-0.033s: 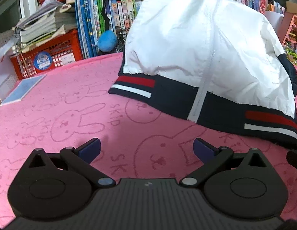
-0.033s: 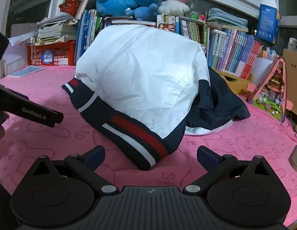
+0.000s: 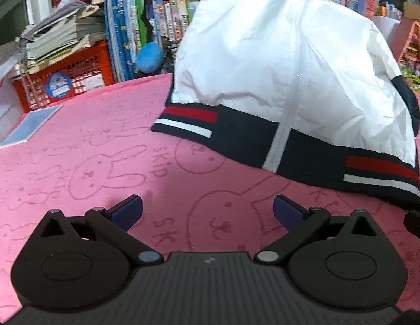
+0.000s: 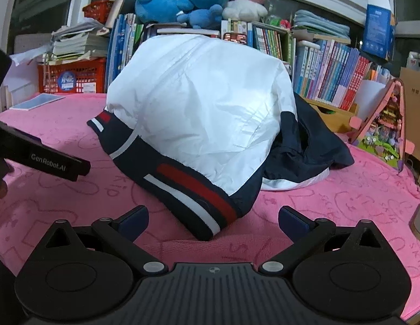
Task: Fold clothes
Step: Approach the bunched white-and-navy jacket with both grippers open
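Item 1, left hand-held gripper (image 3: 207, 208): my fingers spread wide, grasping nothing, low over the pink table (image 3: 74, 146), presumably lined up on the hem.

Item 2, right hand-held gripper (image 4: 214, 216): likewise released, hem corner at 12 o'clock, just beyond the fingertips.

Item 3, jacket (image 4: 204, 103): white and navy, mounded and puffed up at 12 o'clock, not lying flat; navy part (image 4: 313, 146) bunched at 2 o'clock.

Item 4, books (image 4: 332, 73): behind.

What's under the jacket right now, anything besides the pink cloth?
The jacket lies heaped on the pink cloth. Its navy part spills out at the right. Whatever holds the white part puffed up is covered; I cannot tell what is beneath.
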Motion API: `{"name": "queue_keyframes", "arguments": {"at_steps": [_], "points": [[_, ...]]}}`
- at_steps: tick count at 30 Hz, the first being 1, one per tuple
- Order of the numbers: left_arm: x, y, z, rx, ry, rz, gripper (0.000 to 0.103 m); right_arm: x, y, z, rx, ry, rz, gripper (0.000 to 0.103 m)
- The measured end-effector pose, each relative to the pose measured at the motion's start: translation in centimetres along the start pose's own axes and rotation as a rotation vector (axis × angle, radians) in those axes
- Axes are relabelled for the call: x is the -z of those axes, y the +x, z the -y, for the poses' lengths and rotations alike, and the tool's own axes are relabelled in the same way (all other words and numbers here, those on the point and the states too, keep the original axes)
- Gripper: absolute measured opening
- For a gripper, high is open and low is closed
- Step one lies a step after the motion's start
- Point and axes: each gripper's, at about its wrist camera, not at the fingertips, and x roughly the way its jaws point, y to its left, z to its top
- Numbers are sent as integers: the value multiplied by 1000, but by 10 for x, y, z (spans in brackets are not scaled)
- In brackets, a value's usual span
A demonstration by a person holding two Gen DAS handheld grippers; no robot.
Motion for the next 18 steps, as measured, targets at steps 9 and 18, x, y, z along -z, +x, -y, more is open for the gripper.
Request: {"name": "queue_keyframes", "arguments": {"at_steps": [9,18], "points": [[10,12,7,62,-45,3,103,1,15,2,5,30,-36,103],[9,16,5,83,-75,3,103,6,27,2,2,53,-57,103]]}}
